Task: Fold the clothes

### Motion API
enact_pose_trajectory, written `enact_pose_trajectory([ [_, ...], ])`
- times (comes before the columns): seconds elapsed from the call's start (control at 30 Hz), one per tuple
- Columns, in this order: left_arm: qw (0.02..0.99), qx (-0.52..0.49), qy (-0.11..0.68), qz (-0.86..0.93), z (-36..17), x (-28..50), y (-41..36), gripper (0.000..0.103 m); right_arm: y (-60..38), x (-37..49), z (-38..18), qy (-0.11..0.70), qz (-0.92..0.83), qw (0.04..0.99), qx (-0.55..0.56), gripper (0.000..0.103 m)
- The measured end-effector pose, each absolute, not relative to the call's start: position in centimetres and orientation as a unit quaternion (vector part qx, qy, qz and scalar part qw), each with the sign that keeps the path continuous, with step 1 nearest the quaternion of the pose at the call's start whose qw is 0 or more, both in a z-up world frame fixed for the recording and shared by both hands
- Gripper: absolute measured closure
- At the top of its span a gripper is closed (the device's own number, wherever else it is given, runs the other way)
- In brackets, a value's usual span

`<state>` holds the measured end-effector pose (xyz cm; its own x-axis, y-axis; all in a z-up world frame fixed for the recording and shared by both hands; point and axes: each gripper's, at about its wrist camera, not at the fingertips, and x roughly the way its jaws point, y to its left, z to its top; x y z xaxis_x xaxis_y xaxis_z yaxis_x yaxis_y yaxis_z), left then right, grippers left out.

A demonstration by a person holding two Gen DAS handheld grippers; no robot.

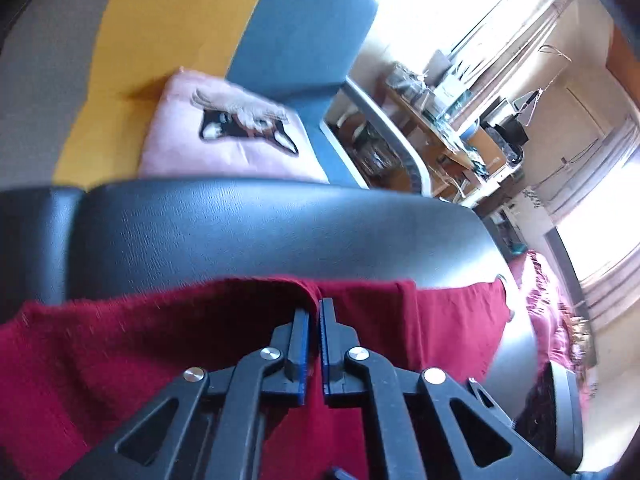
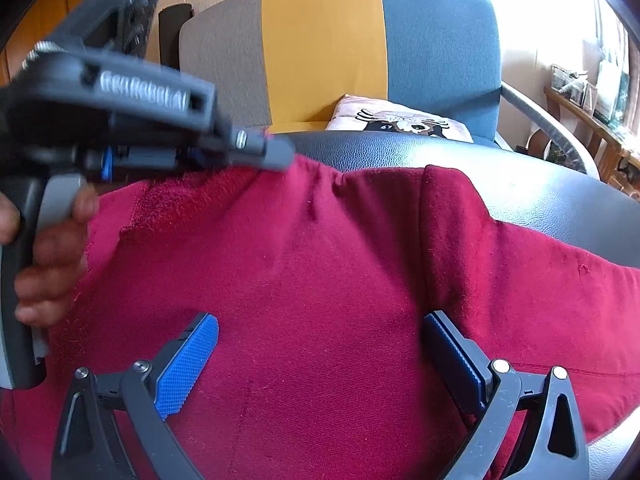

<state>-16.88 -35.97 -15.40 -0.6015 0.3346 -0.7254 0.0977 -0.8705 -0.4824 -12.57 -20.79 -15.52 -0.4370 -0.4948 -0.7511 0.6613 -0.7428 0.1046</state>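
Observation:
A dark red garment (image 1: 120,344) (image 2: 320,260) lies spread over a black leather surface (image 1: 260,232) (image 2: 560,208). My left gripper (image 1: 316,304) is shut on a fold at the garment's far edge, with the cloth pinched between its blue pads. In the right wrist view the left gripper (image 2: 276,156) comes in from the upper left, held by a hand (image 2: 52,248), its tip at that same far edge. My right gripper (image 2: 320,320) hovers open over the middle of the garment, its blue pads (image 2: 188,364) far apart with nothing clamped between them.
Behind the black surface stands an armchair (image 2: 324,40) with grey, yellow and blue panels and a pink cushion (image 2: 400,120) (image 1: 224,136) on its seat. Cluttered wooden shelves (image 1: 452,128) and bright windows are at the right.

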Motion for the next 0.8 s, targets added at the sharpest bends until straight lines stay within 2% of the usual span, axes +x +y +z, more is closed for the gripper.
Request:
enact_pose_trajectory([
  [0.17, 0.031, -0.461, -0.229, 0.857, -17.3, -17.9, -36.9, 0.098, -20.9, -12.5, -15.5, 0.107, -0.842, 0.341, 0.404, 0.000],
  [0.27, 0.017, -0.454, -0.231, 0.861, -16.3, -17.0, -37.4, 0.098, -20.9, -12.5, -15.5, 0.108, -0.843, 0.340, 0.403, 0.000],
  [0.4, 0.002, -0.396, -0.259, 0.881, -13.5, -13.8, -39.4, 0.094, -20.9, -12.4, -15.6, 0.110, -0.842, 0.340, 0.403, 0.000],
  [0.53, -0.066, -0.389, -0.262, 0.881, -13.4, -9.7, -42.2, 0.093, -20.9, -12.4, -15.6, 0.112, -0.843, 0.339, 0.403, 0.000],
  [0.8, -0.180, -0.413, -0.209, 0.868, -16.5, -4.3, -44.9, 0.093, -20.9, -12.3, -15.6, 0.115, -0.843, 0.338, 0.403, 0.000],
])
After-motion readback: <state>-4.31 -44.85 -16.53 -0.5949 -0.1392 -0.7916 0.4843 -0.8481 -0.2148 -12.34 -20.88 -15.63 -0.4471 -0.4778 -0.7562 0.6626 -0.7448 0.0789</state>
